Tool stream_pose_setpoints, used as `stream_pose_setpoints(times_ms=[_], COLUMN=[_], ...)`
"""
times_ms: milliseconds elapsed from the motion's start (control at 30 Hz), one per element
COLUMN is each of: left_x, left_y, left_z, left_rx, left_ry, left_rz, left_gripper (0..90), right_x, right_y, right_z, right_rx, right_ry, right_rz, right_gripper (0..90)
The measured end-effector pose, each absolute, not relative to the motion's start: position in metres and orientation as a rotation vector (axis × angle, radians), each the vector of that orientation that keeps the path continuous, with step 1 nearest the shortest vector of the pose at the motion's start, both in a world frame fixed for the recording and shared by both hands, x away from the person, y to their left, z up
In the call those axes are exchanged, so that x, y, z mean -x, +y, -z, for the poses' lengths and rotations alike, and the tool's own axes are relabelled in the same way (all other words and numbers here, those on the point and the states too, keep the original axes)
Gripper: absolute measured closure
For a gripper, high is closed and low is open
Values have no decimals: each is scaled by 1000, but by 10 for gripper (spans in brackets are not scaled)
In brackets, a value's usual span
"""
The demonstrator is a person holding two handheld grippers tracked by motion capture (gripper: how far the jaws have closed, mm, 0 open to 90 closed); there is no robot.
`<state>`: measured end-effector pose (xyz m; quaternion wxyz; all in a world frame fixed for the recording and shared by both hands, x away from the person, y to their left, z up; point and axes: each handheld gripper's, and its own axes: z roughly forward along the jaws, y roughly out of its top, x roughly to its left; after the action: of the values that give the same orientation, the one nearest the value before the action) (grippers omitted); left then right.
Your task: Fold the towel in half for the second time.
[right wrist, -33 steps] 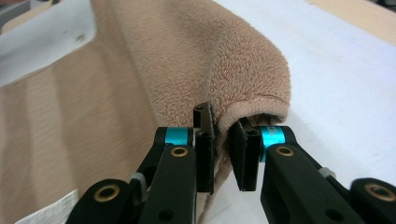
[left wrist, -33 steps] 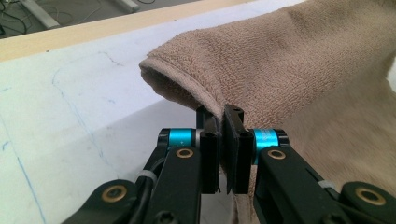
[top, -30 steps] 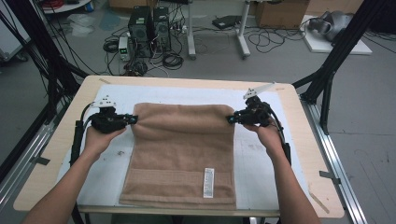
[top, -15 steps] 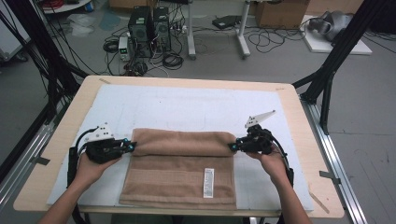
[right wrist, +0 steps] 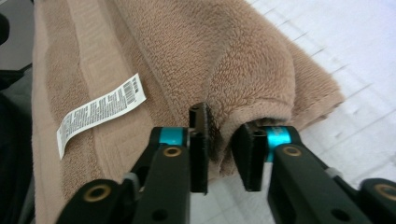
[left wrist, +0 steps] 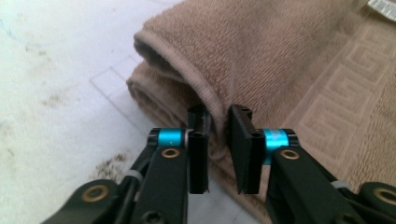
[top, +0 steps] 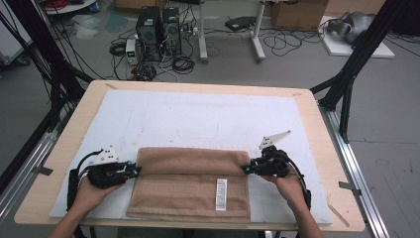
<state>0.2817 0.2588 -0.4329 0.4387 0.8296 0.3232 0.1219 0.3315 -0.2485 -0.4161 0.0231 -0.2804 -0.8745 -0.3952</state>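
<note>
High view: a wooden table (top: pixel 317 116) carries a white mat (top: pixel 198 116), faintly marked with rectangular outlines. Beyond the table lies a grey floor with computer towers (top: pixel 158 27), tangled cables (top: pixel 183 62), and black frame struts (top: pixel 354 64) at both sides. A brown towel (top: pixel 190 183) lies on the near part of the mat, its far portion folded over toward the person, leaving a rounded fold along the far edge. A white care label (top: pixel 221 194) sits on the lower layer, right of centre. The left gripper (top: pixel 132 171) is at the towel's left end, the right gripper (top: pixel 246 169) at its right end, each held in a hand, both at the ends of the folded-over layer.

Left gripper view: the left gripper (left wrist: pixel 217 140) has its jaws closed down to a narrow gap on the hemmed edge of the towel's (left wrist: pixel 280 56) upper layer, pinching it. The fold opens as a dark hollow at the end. A woven key-pattern border shows on the lower layer. The mat (left wrist: pixel 56 93) here shows dirty smudges and thin grid lines, detail not legible from above.

Right gripper view: the right gripper (right wrist: pixel 224 140) likewise pinches the edge of the towel's (right wrist: pixel 196 46) upper layer between near-closed jaws. The label (right wrist: pixel 100 112) lies flat on the lower layer to the jaws' left, its barcode and print visible but unreadable. The mat (right wrist: pixel 355 51) shows grid lines.
</note>
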Motion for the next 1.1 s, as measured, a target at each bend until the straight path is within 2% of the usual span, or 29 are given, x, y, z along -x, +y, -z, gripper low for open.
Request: stream_pose_setpoints(times_ms=[133, 433, 700, 1100], left_x=[-280, -288, -307, -329], left_y=[268, 270, 256, 242], left_z=[431, 409, 392, 398], left_rx=[-2064, -2015, -2020, -2048], left_ry=[834, 836, 816, 836], left_rz=[-309, -313, -346, -300], left_gripper=[676, 517, 441, 433], right_x=[-332, -341, -348, -346], right_y=[-252, -250, -245, -258], right_z=[409, 388, 382, 380], right_rx=[888, 932, 968, 1014], right_ry=[-2714, -2740, -2789, -2809], right_rz=[1246, 1292, 1255, 1241], right_gripper=[629, 455, 436, 405])
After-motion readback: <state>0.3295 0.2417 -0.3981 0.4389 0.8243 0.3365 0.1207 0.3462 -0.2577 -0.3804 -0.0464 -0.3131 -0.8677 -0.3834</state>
